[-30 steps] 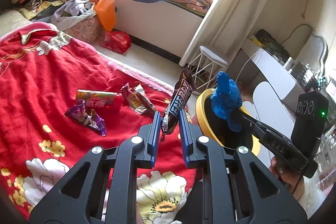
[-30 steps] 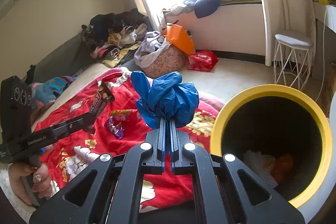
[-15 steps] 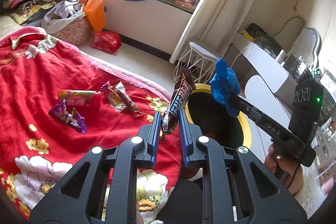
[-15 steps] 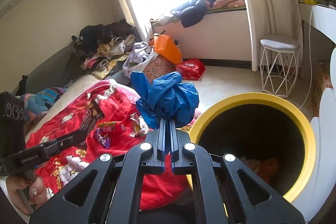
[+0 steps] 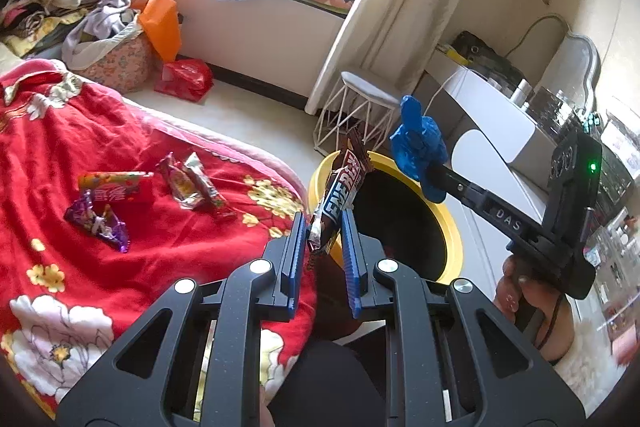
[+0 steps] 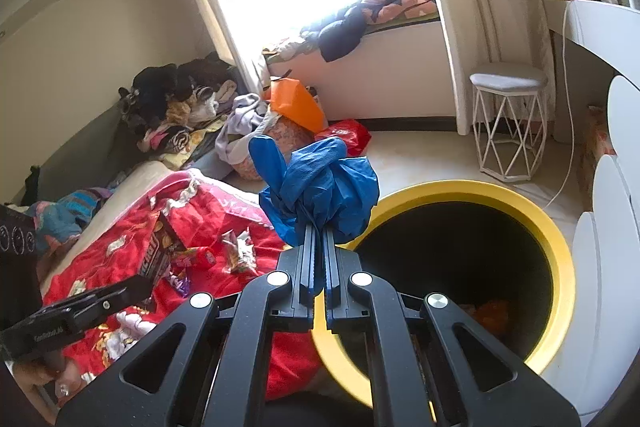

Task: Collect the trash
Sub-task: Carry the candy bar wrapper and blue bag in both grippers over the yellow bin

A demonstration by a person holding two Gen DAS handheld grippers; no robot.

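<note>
Right wrist view: my right gripper (image 6: 318, 243) pinched a crumpled blue glove (image 6: 320, 193) beside the yellow bin's (image 6: 558, 251) near rim, my left gripper (image 5: 323, 233) clamped a snack wrapper (image 5: 340, 195), both presumably for dropping in.

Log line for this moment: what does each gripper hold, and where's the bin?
left gripper: shut on snack wrapper | right gripper: shut on blue glove | yellow bin: below both | bed: three wrappers left

bin (image 6: 560, 259): smooth yellow plastic rim, matt black inside | glove (image 6: 320, 187): crinkled blue rubbery film | bar wrapper (image 5: 340, 195): glossy foil | bedspread (image 5: 60, 131): red cloth | fingers (image 5: 290, 259): matt black plastic, ribbed blue pads
</note>
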